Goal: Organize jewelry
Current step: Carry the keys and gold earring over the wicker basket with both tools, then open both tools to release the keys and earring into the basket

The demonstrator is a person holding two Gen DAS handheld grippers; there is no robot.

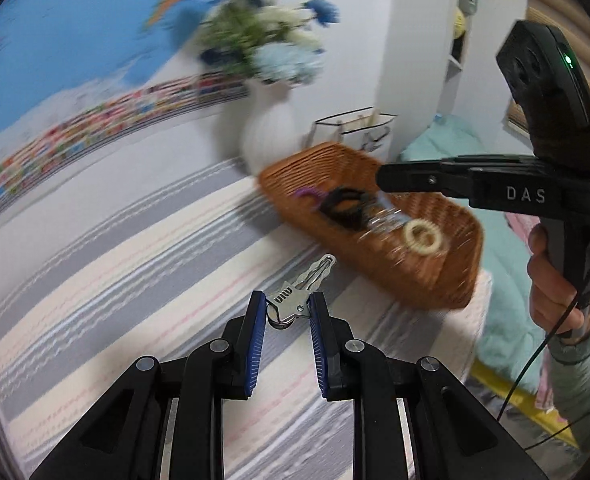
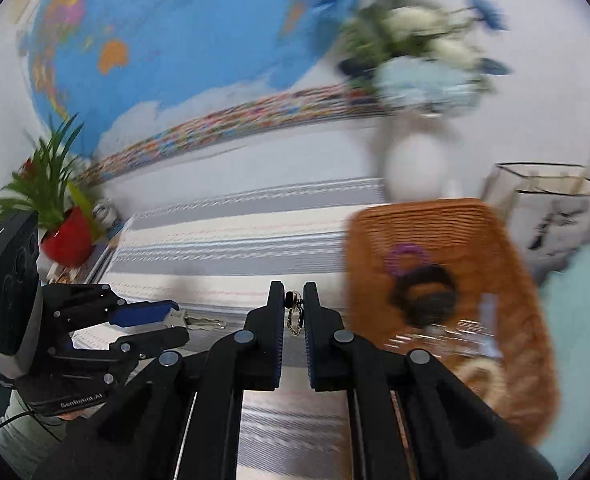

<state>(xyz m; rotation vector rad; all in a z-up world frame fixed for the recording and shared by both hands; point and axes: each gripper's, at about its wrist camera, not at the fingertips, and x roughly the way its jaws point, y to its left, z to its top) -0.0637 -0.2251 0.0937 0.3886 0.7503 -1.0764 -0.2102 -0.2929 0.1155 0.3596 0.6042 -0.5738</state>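
My left gripper [image 1: 285,306] is shut on a silver star-shaped hair clip [image 1: 295,300], whose long prong sticks out forward over the striped cloth. In the right wrist view my right gripper [image 2: 294,300] is shut on a small dark earring with a dangling chain [image 2: 294,316]. The left gripper [image 2: 175,314] shows at the left of that view with the silver clip [image 2: 199,322] in it. A woven brown basket [image 1: 447,272] sits ahead to the right; it holds a black scrunchie [image 1: 345,208], a purple ring [image 2: 409,254], a cream ring [image 1: 423,238] and blurred shiny pieces. The right gripper [image 1: 381,180] hovers over the basket.
A striped cloth [image 1: 135,264] covers the table. A white vase of flowers [image 1: 267,136] and a clear organizer [image 1: 355,128] stand behind the basket. A potted plant in a red pot [image 2: 69,236] stands at the far left. A hand and sleeve [image 1: 555,292] hold the right gripper.
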